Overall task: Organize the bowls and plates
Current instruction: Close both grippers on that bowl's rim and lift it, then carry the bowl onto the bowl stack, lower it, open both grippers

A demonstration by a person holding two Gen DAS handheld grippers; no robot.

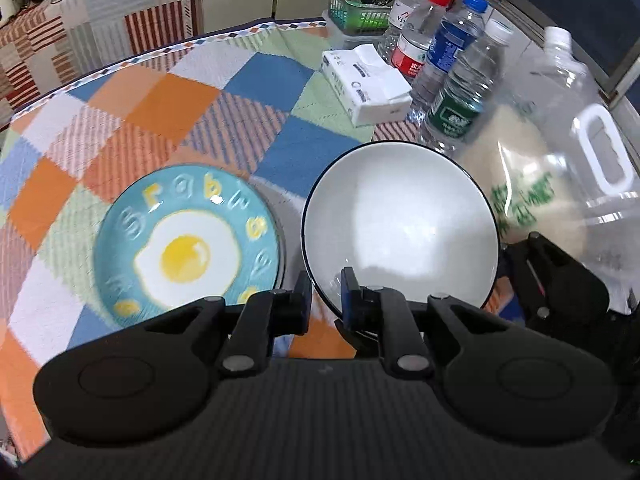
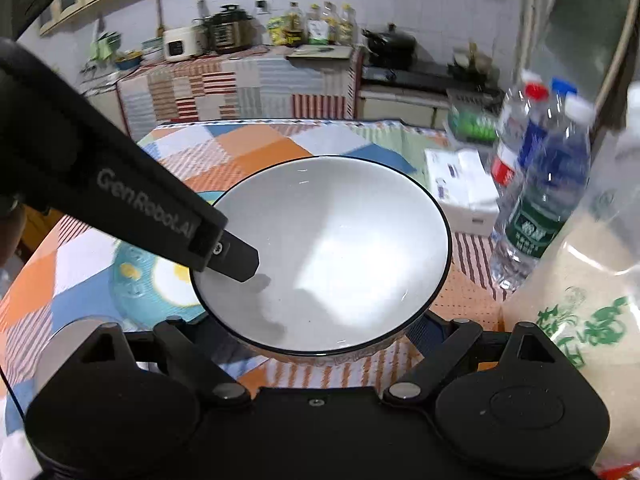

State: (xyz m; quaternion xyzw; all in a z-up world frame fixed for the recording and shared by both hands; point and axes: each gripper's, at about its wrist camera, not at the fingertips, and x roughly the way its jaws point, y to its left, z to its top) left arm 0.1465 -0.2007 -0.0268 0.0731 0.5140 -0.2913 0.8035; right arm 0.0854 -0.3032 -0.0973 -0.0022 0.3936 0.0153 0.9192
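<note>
A white bowl [image 1: 400, 224] with a dark rim is held above the checked tablecloth; it also shows in the right wrist view [image 2: 332, 248]. My left gripper [image 1: 326, 298] is shut on the bowl's near rim, one finger inside and one outside. Its finger [image 2: 224, 252] reaches into the bowl in the right wrist view. A blue plate [image 1: 188, 240] with a fried-egg picture lies on the cloth just left of the bowl; it also shows in the right wrist view [image 2: 148, 288]. My right gripper [image 2: 320, 344] is open, with its jaws spread wide under the bowl's near side.
Several water bottles [image 1: 452, 64] stand behind the bowl to the right. A tissue pack [image 1: 364, 80] lies next to them. A large clear jug [image 1: 576, 140] and a printed sack [image 2: 568, 312] stand at the right. A green basket [image 1: 356, 12] sits at the table's far edge.
</note>
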